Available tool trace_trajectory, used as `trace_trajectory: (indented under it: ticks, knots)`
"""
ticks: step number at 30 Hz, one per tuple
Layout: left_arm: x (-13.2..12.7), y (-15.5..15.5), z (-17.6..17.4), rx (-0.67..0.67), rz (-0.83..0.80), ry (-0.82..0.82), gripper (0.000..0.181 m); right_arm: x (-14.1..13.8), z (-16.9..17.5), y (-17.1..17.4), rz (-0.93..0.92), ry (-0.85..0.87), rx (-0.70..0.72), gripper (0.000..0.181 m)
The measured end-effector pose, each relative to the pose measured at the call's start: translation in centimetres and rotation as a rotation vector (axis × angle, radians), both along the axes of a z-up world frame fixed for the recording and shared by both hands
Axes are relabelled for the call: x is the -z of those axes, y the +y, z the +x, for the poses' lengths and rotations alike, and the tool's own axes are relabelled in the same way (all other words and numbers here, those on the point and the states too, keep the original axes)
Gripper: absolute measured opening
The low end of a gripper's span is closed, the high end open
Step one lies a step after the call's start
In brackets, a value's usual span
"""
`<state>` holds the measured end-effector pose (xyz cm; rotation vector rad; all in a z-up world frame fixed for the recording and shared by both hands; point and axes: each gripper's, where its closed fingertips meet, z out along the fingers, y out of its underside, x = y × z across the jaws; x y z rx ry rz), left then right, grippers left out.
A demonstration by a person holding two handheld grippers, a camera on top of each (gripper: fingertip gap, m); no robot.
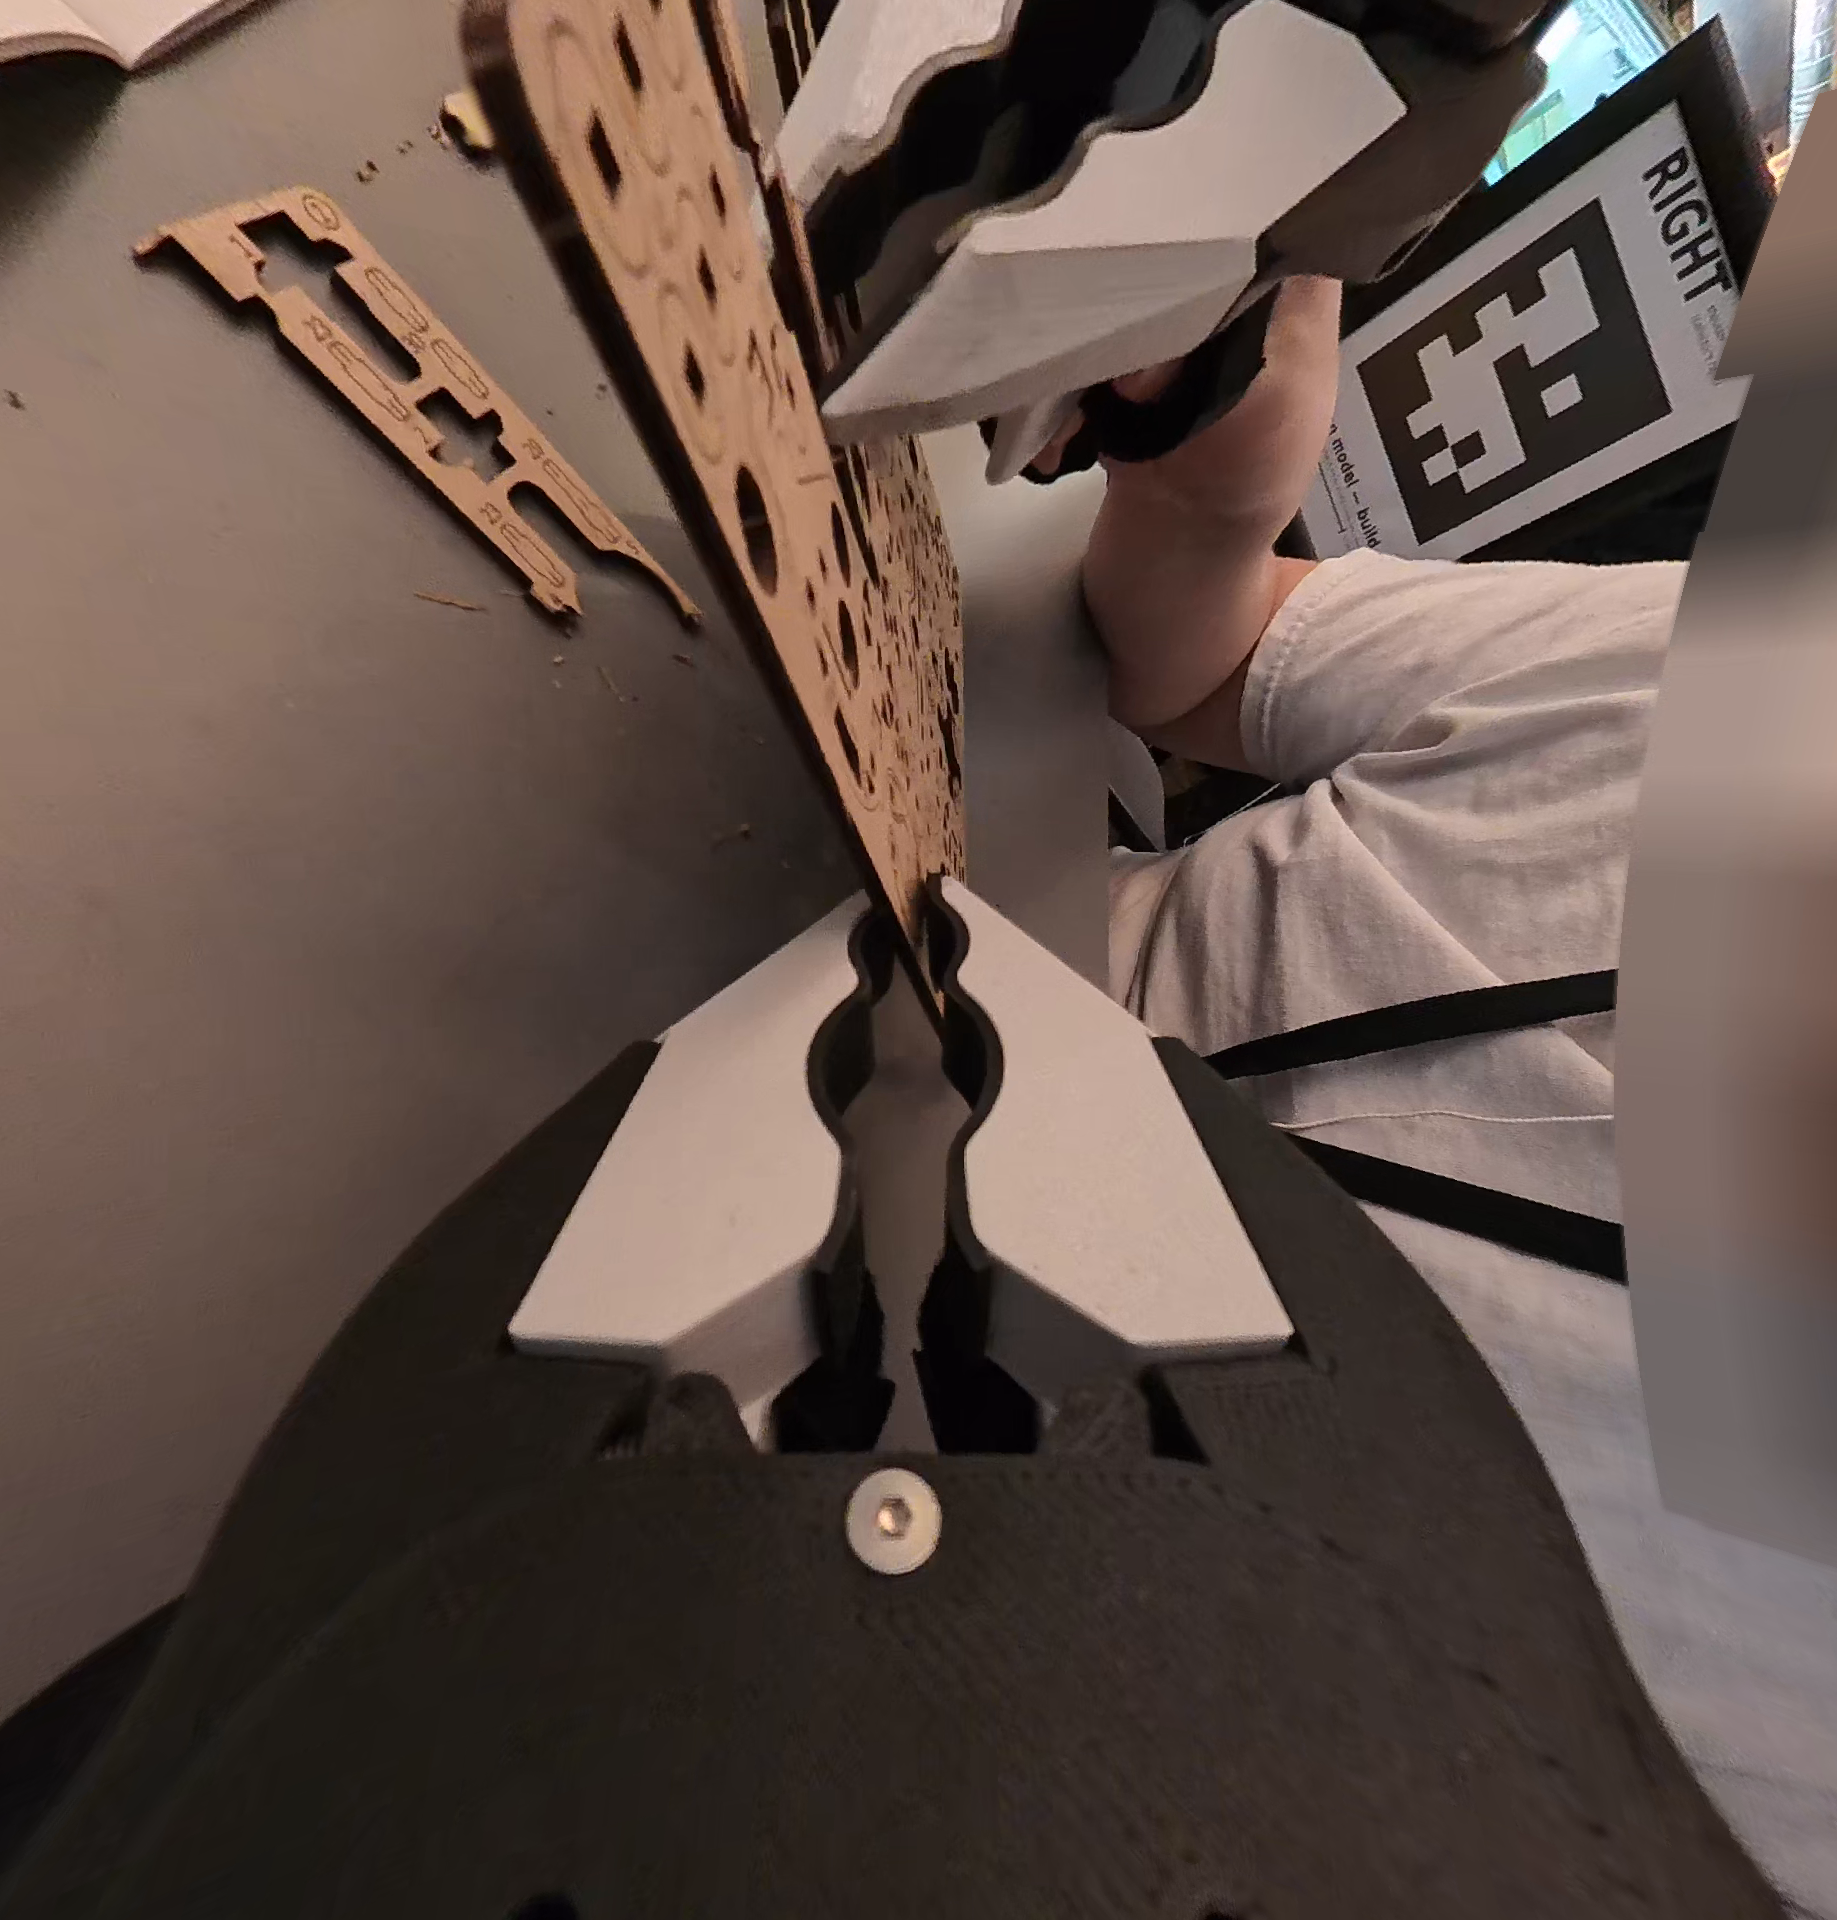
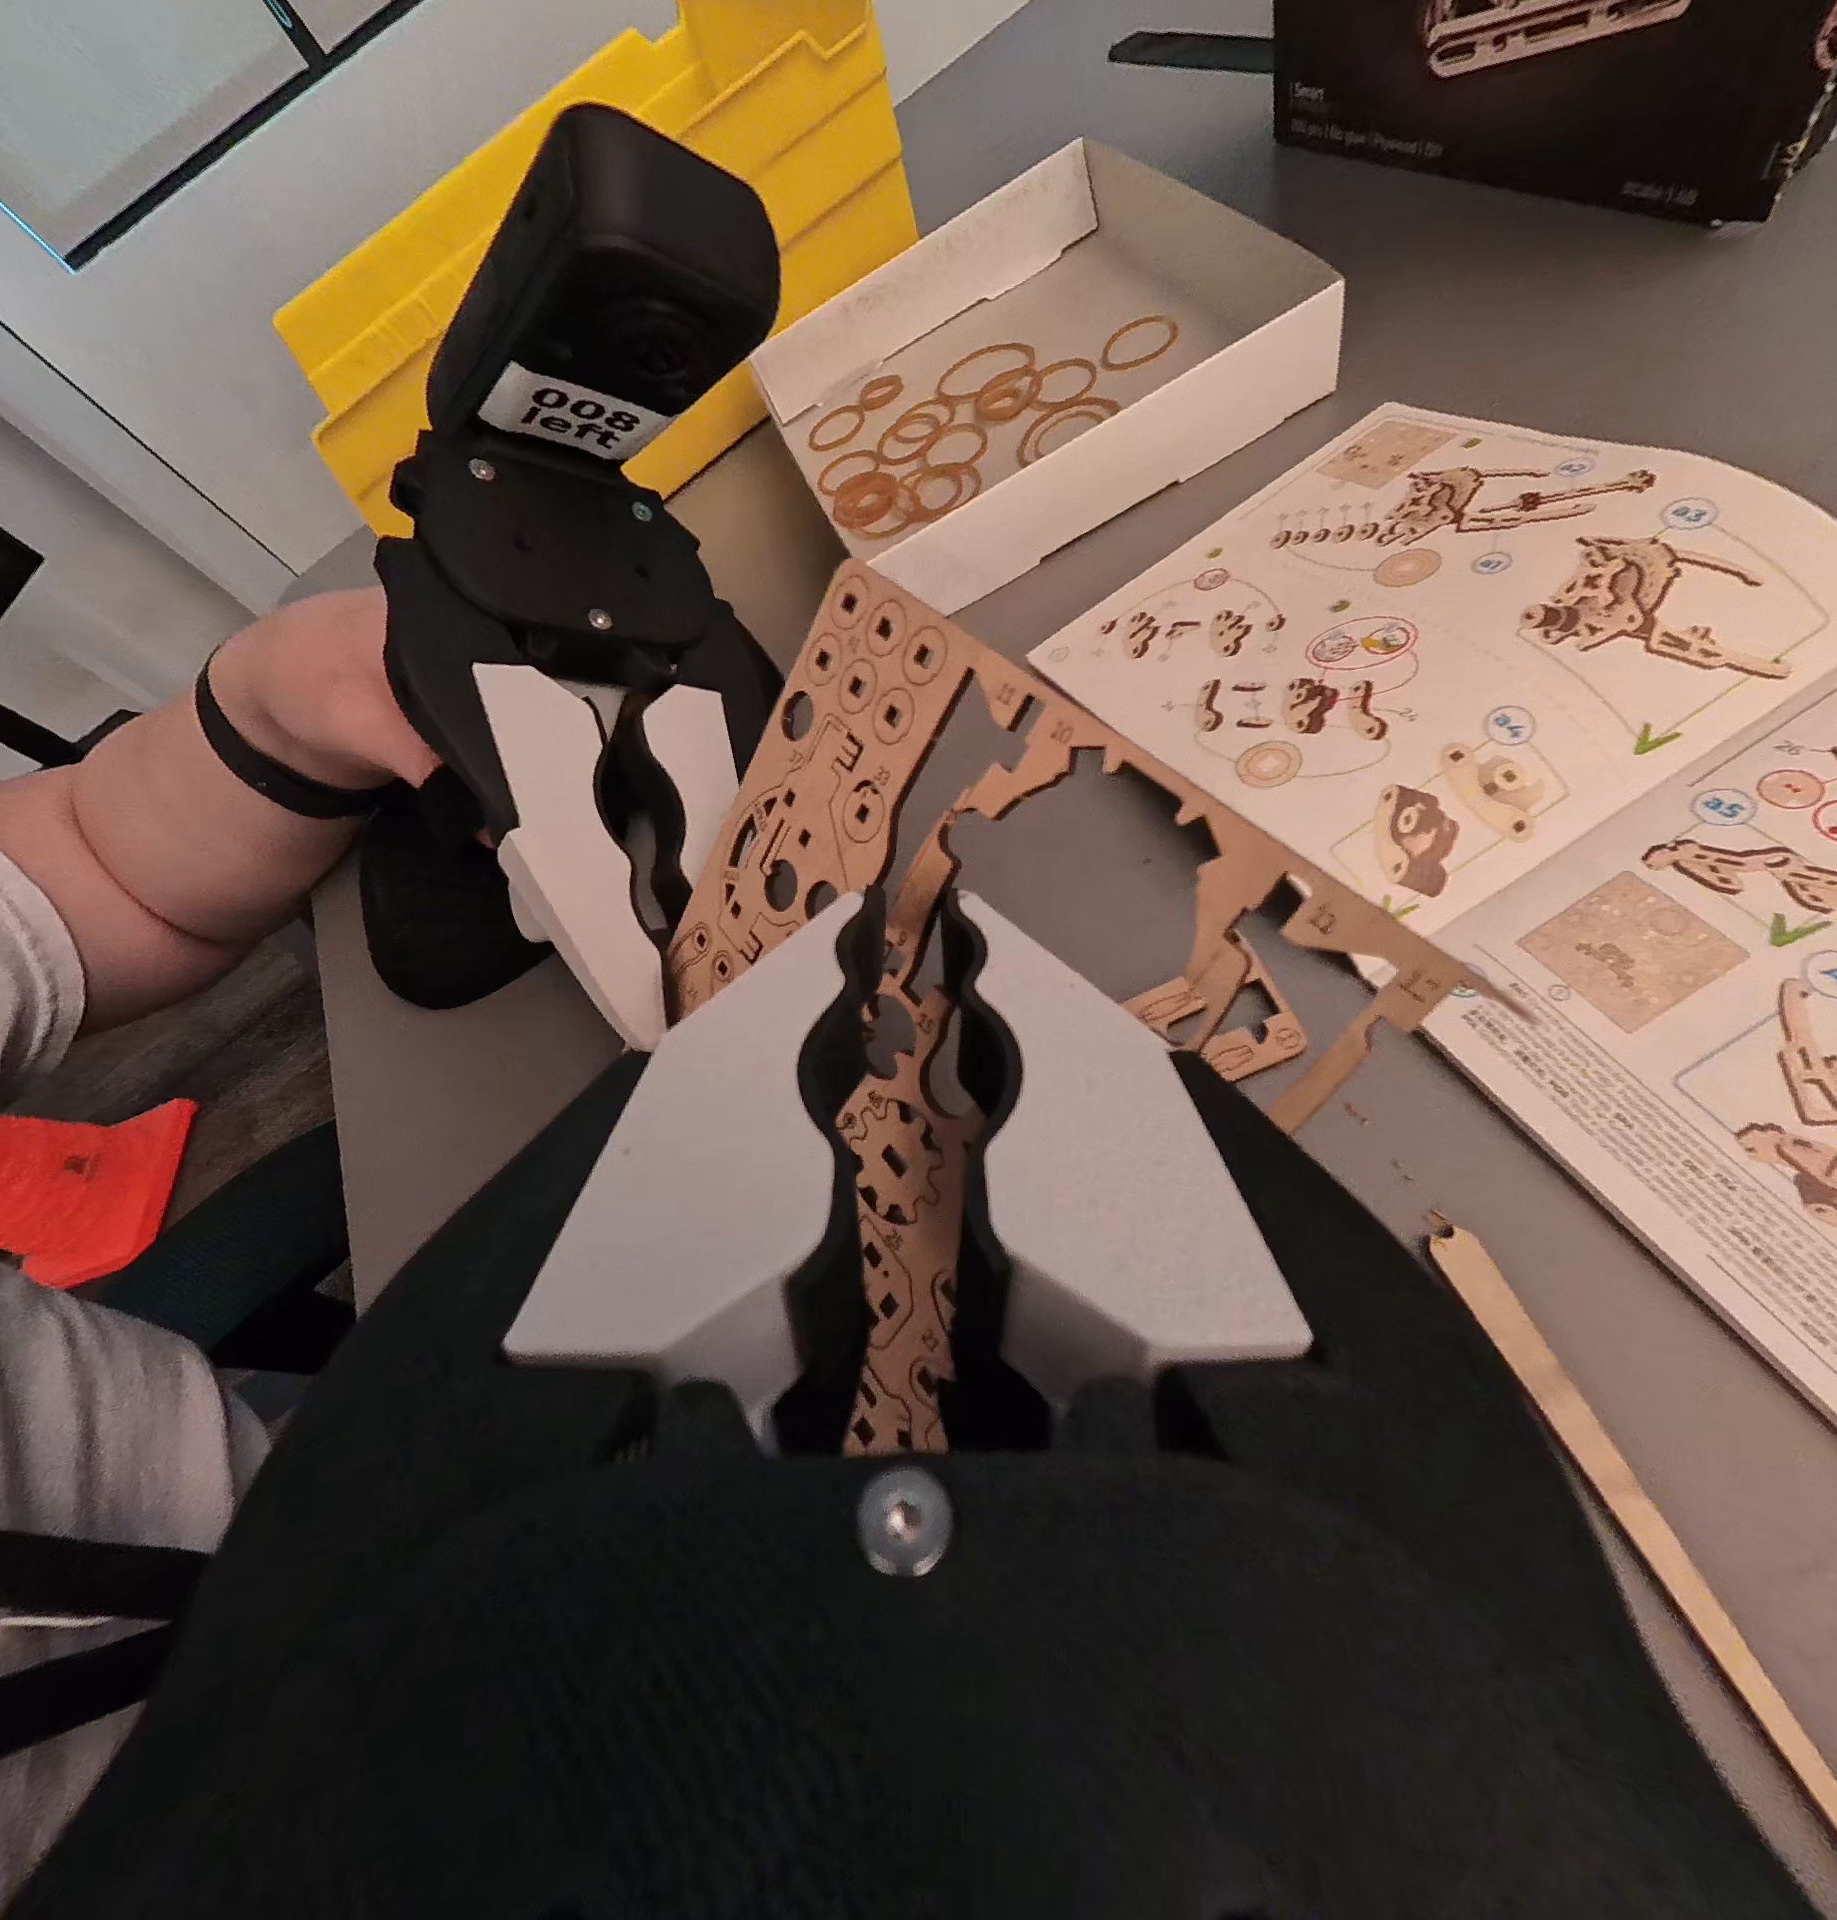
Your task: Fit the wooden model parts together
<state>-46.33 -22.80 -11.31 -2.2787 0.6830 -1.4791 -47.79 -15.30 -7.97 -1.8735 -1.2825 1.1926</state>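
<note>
While left hand-held gripper (image 1: 909, 935) pinches corner of wooden parts sheet (image 2: 872, 727) above worktop (image 1: 270, 831), right hand-held gripper (image 2: 909, 935) sits nearly closed around sheet strip; contact unclear. Sheet likely light, thin, brittle: grip solid edge.

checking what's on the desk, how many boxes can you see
2. A white open box holding rubber bands sits behind the wooden sheet; a dark box stands at the table's far right edge. Others may be hidden out of view.
</note>
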Motion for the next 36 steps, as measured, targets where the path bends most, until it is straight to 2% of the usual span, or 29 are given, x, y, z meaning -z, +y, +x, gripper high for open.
trace_trajectory:
  ticks: [10,13,21,36]
  knots:
    - [-0.5,-0.5,0.3,0.029,-0.018,-0.043,0.003,0.2,0.1,-0.3,-0.045,0.015,-0.011,0.008]
    - [-0.8,-0.4,0.2,0.022,-0.017,-0.072,0.009,0.5,-0.1,-0.7,-0.065,0.008,-0.028,0.008]
    - [-0.6,-0.1,0.0,0.003,-0.048,-0.07,0.001,0.2,-0.1,-1.1,-0.045,0.013,-0.039,0.007]
    - [-1.1,0.8,-0.7,-0.057,-0.073,-0.122,0.0,-0.4,0.1,-0.7,-0.052,0.041,-0.024,0.01]
